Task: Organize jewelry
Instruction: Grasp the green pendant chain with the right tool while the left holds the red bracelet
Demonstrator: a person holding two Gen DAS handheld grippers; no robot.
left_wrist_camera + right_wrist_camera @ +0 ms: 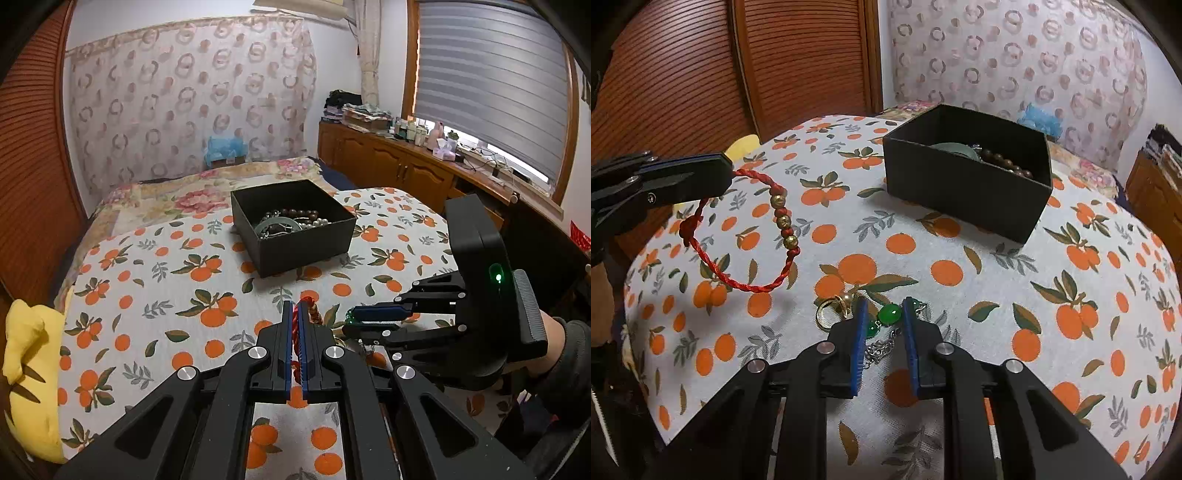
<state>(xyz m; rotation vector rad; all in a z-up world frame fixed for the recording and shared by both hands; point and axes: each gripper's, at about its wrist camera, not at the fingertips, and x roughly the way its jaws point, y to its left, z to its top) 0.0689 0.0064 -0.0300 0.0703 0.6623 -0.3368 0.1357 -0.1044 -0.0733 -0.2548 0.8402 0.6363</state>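
Note:
My left gripper (295, 308) is shut on a red cord bracelet (738, 236) with gold beads and holds it hanging just above the cloth; the cord shows between the pads in the left wrist view (295, 321). My right gripper (884, 306) is open, its fingers straddling a green-stone bracelet (889, 314) with a silver chain lying on the cloth. A gold ring (827, 312) lies just left of it. A black open box (295, 229) holding several beaded pieces stands farther back, also in the right wrist view (967, 184).
The table wears a white cloth with orange fruit print (960, 273). A yellow cushion (26, 354) lies at the left edge. A bed with a floral quilt (184, 188) is behind, and wooden cabinets (399, 166) stand at the right.

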